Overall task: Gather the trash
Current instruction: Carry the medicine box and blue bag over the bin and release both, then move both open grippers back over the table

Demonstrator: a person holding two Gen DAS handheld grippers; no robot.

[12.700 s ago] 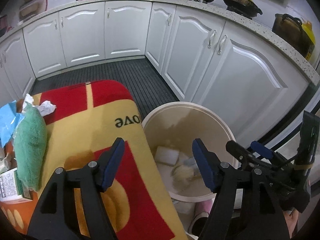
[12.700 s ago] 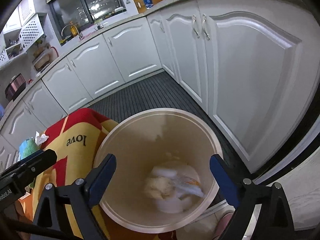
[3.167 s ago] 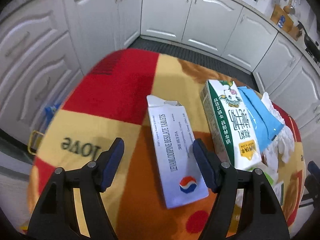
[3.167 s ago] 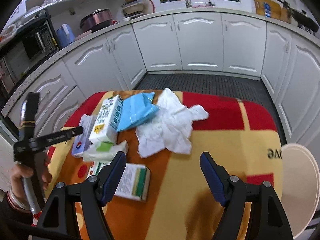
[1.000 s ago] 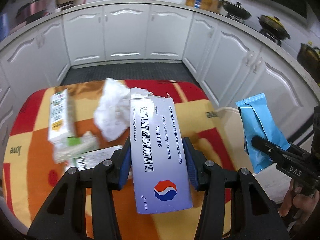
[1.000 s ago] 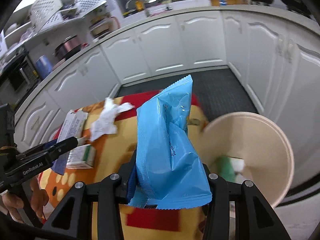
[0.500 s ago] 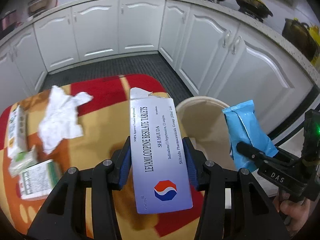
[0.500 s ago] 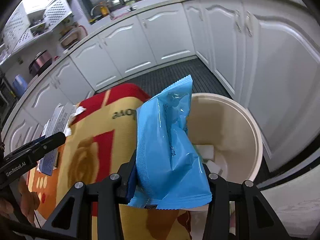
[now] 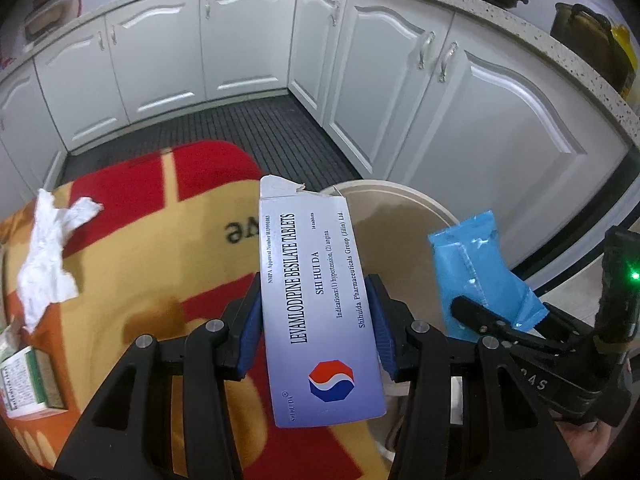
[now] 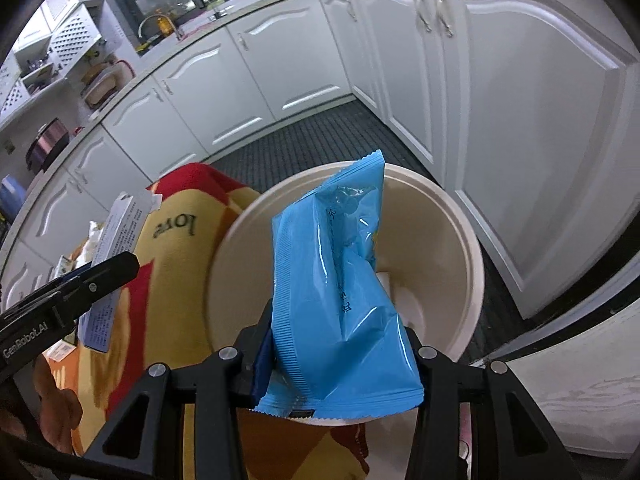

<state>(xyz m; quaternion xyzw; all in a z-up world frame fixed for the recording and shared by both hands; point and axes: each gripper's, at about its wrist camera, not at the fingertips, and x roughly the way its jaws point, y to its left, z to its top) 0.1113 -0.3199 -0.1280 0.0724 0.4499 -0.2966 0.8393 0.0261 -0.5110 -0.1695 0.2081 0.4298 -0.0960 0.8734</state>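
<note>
My left gripper [image 9: 316,332] is shut on a white tablet box [image 9: 316,300] printed "Levamlodipine Besilate Tablets", held at the table's edge beside the cream trash bin [image 9: 400,200]. My right gripper [image 10: 340,344] is shut on a blue plastic packet [image 10: 340,280], held upright over the bin's mouth [image 10: 460,232]. White scraps lie on the bin's bottom. The packet [image 9: 476,276] also shows in the left wrist view, and the box [image 10: 116,248] in the right wrist view.
A red, yellow and orange cloth [image 9: 160,240] covers the table. On it lie a crumpled white tissue [image 9: 48,260] and a small green-and-white carton [image 9: 28,384] at the left. White kitchen cabinets [image 9: 460,120] stand close behind the bin, above a dark ribbed floor [image 9: 240,128].
Both grippers have moved right, toward the bin, each with its item. The blue packet now hangs over the bin's mouth, and the box has reached the table's edge.
</note>
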